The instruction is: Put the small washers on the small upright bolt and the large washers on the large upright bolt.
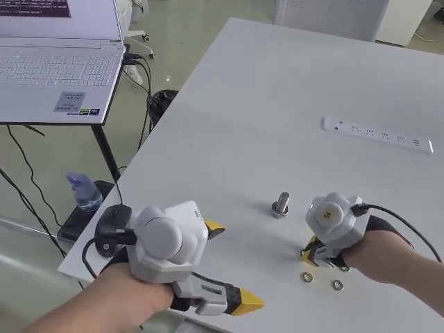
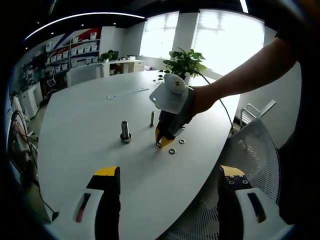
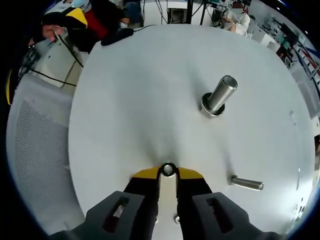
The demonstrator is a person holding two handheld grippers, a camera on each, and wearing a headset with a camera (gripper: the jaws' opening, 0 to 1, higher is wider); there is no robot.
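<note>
Right gripper (image 3: 168,172): its fingers (image 3: 145,175) are drawn together on a washer (image 3: 168,170), which is pinched by its rim at the very tips, low over the tabletop (image 1: 277,104).
Left gripper (image 2: 170,176): the fingers are spread wide and carry nothing. It hovers at the near side of the tabletop, well apart from the work.
Bolts: the large upright bolt (image 3: 220,95) stands ahead of the right gripper. The small upright bolt (image 3: 246,183) is off to one side, nearer the fingers. The two stand apart from each other.
Loose washers: two more lie flat on the tabletop, one (image 1: 306,277) just beside the right gripper's tips and the other (image 1: 338,284) next to it.
Risk, grip: the hold is only on the rim at the tips, so the washer could pivot or spring out as it is lifted or turned.
Risk, sorting: I cannot tell the held washer's size. A large one would likely drop over the small bolt without resistance, so the mistake would give no warning.
Risk, threading: if the washer arrives tilted, its hole may catch on the bolt's top or thread and hang crooked, or fall when released.
Risk, knock: the bolts appear to stand free, so a finger brushing one, most likely the thin small bolt, might topple it.
Risk, scatter: a sideways sweep on the way out could send the loose washers skidding.
</note>
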